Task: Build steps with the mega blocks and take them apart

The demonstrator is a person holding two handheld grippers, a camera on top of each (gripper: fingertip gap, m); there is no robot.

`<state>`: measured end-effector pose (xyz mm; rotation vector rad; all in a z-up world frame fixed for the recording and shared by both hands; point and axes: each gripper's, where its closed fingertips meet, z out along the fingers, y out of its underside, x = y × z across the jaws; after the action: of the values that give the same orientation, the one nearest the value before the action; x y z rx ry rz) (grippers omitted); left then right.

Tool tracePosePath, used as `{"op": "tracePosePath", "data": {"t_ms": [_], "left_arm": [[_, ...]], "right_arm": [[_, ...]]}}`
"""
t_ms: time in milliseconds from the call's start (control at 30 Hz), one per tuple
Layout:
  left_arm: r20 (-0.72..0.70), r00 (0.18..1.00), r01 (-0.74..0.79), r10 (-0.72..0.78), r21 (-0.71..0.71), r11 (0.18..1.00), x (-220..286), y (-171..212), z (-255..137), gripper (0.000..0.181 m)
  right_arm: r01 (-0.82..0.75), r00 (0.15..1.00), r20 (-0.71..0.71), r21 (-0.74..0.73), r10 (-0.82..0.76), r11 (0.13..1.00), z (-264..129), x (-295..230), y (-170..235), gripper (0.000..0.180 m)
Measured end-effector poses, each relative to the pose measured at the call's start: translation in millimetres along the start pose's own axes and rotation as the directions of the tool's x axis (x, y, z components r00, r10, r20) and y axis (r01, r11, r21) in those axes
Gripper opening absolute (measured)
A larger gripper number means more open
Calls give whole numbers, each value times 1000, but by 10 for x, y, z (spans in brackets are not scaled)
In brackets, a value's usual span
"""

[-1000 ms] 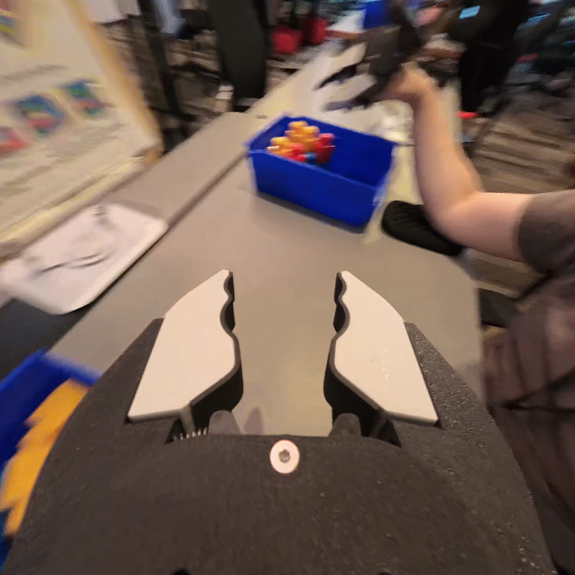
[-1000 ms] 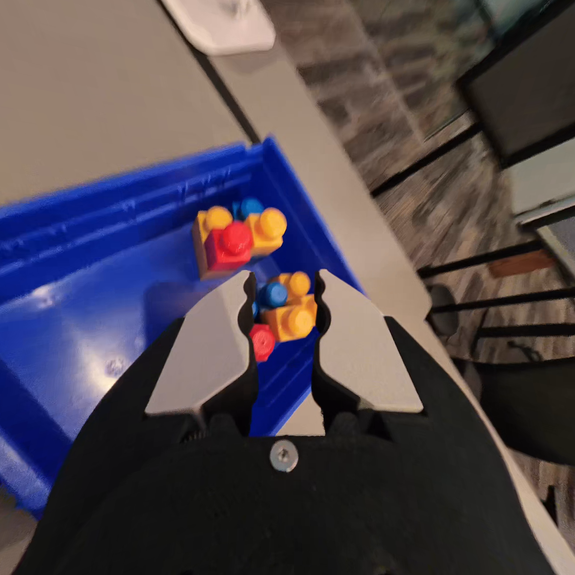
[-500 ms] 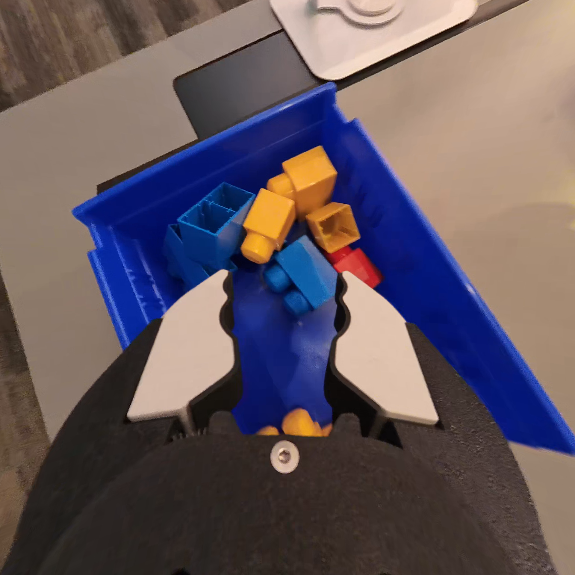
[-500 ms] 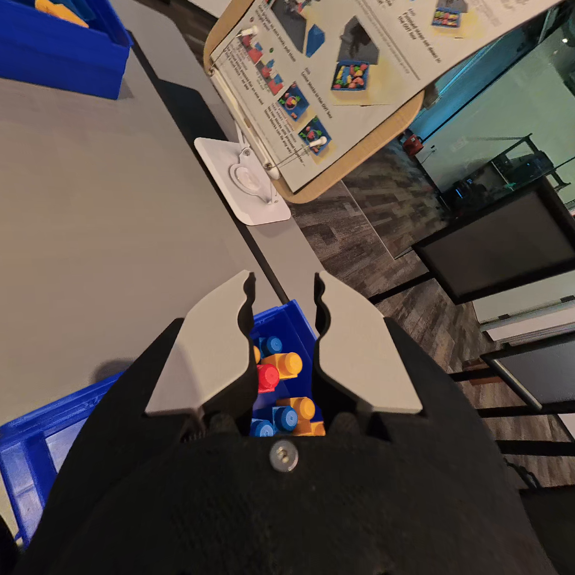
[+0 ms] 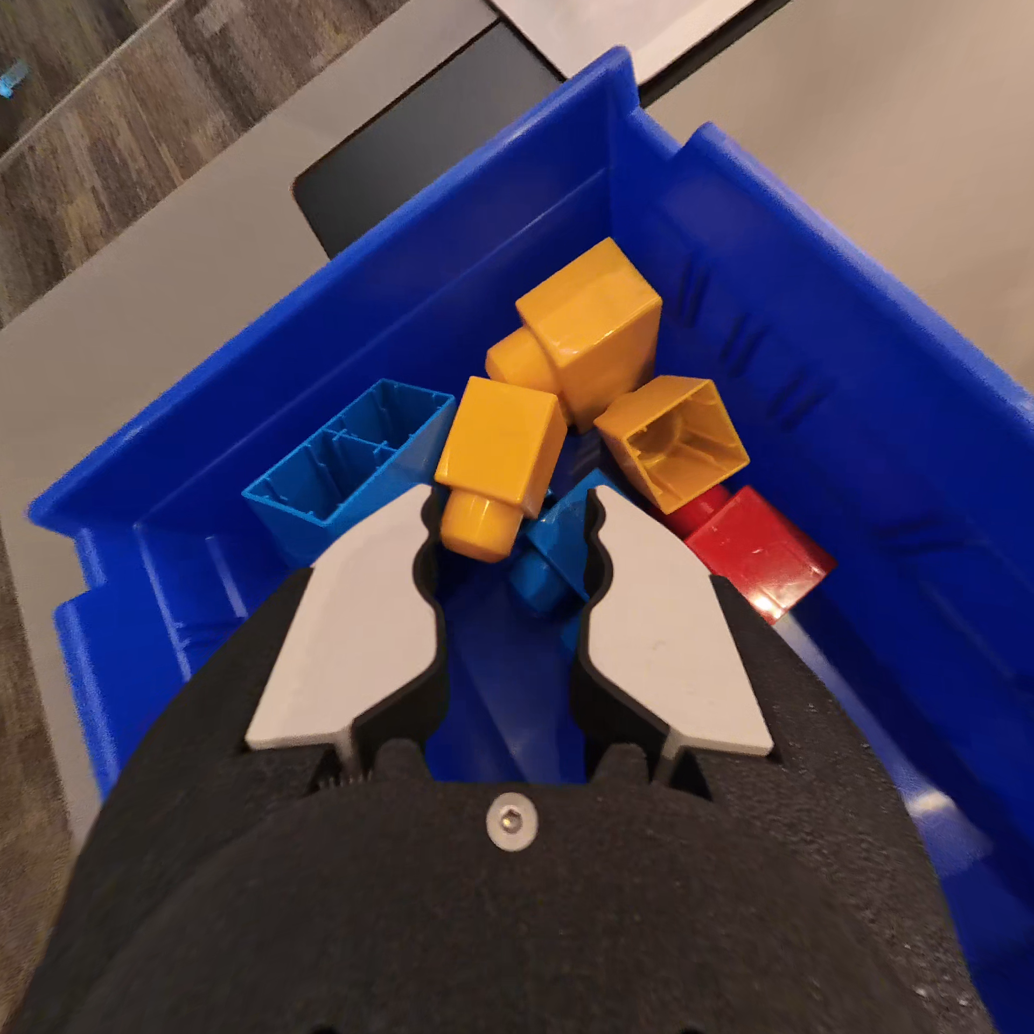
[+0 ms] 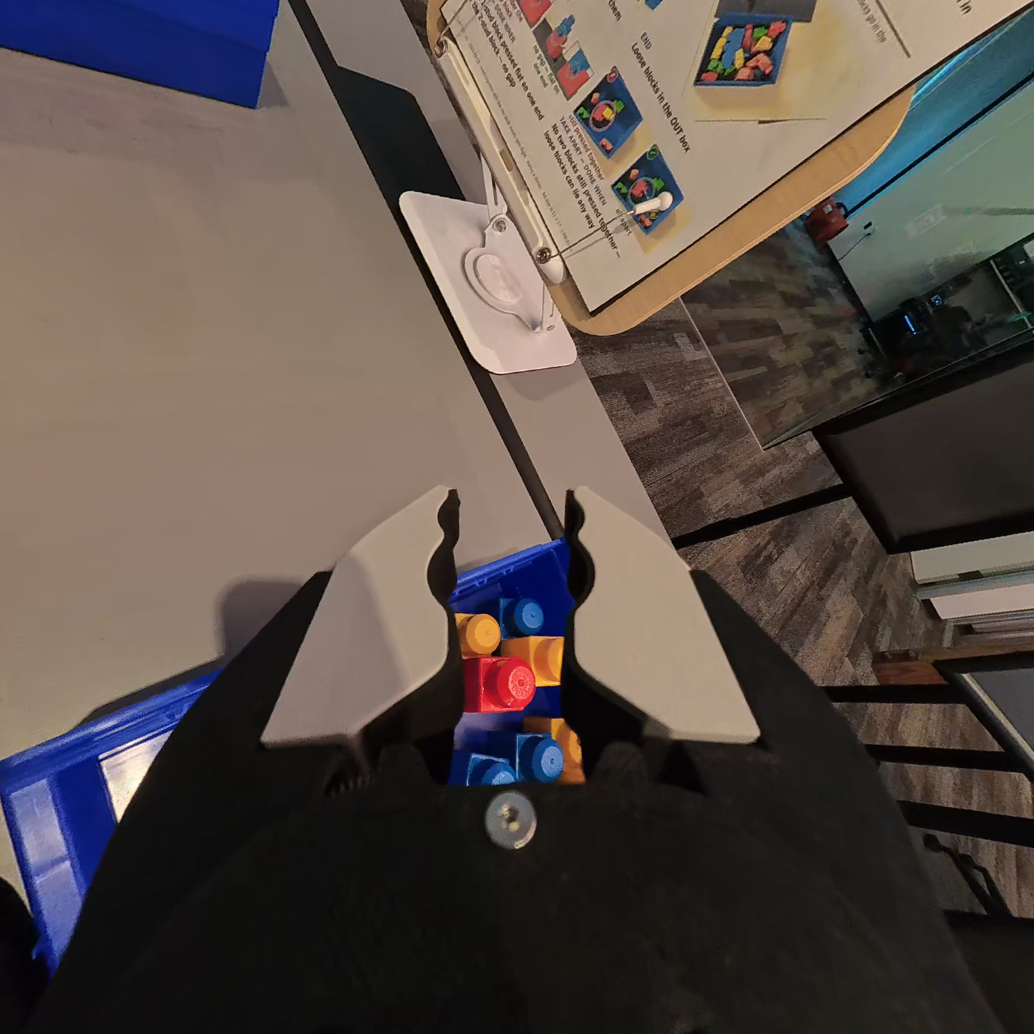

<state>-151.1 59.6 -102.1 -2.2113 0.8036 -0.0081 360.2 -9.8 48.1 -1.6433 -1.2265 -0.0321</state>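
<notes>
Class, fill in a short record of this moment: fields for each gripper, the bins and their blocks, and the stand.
left gripper: open, over blue bin
nearest block: yellow block, stud toward the fingers
other blocks: hollow blue block, red block
right gripper: open, holding nothing
below it: second blue bin, red studded block
stand: instruction sheet on white base

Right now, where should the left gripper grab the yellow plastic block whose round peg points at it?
Probably the flat sides of the yellow plastic block, coming straight ahead over its peg. The open left gripper already straddles the peg, which is round and could slip; the sides are flat and parallel.
</notes>
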Motion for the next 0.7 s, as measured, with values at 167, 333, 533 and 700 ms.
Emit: {"op": "tracePosePath", "data": {"t_ms": [167, 333, 533, 700], "left_arm": [[-43, 999, 32, -32, -16, 999, 34, 52, 78, 50], [-58, 998, 30, -33, -55, 998, 45, 137, 99, 30], [-102, 994, 41, -49, -81, 996, 63, 123, -121, 30], [-68, 991, -116, 117, 10, 993, 220, -271, -692, 30]], "right_arm": [[18, 999, 34, -19, -17, 1000, 84, -77, 11, 37], [43, 997, 70, -48, -39, 998, 179, -164, 32, 37], [64, 995, 86, -58, -59, 996, 236, -220, 6, 37], [118, 988, 98, -1, -117, 993, 282, -394, -301, 37]]}}
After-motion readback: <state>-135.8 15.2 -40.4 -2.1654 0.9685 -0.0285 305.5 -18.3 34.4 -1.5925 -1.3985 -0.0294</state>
